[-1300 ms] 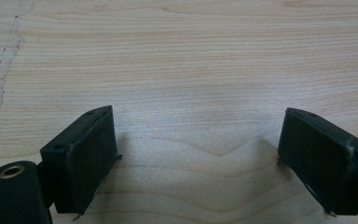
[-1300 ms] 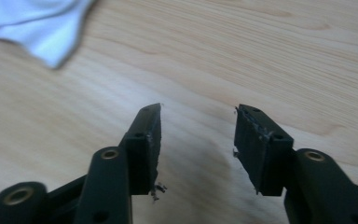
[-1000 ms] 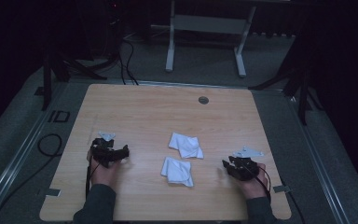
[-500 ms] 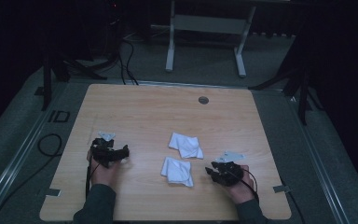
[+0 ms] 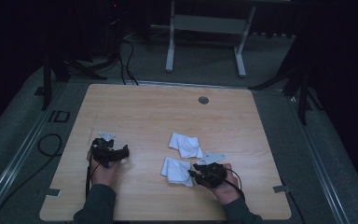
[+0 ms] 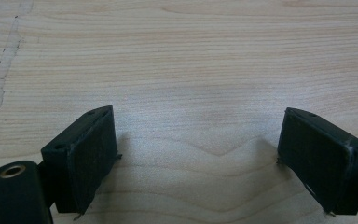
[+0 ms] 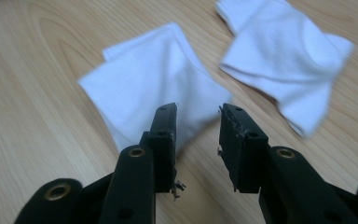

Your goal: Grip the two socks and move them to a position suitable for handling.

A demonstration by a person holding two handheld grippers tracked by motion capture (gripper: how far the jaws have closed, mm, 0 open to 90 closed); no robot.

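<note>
Two white socks lie near the middle of the wooden table (image 5: 135,107): the near sock (image 5: 175,170) (image 7: 154,79) and, just beyond it, the far sock (image 5: 185,144) (image 7: 284,51). My right gripper (image 5: 194,174) (image 7: 198,122) sits at the near sock's right edge, jaws pointing left over the sock's corner. Its jaws stand partly apart and have just been closing a little; the pads press on nothing. My left gripper (image 5: 122,153) (image 6: 196,158) rests low over bare wood at the left, jaws wide open with nothing between them.
A round cable grommet (image 5: 203,100) sits in the tabletop near the far edge. A grey metal stand (image 5: 205,28) and cables (image 5: 121,56) are on the floor beyond the table. Tape marks (image 5: 279,189) lie at the near corners.
My right hand has moved left along the table's near side, from well right of the socks up to the near sock's edge. The left hand has stayed in place.
</note>
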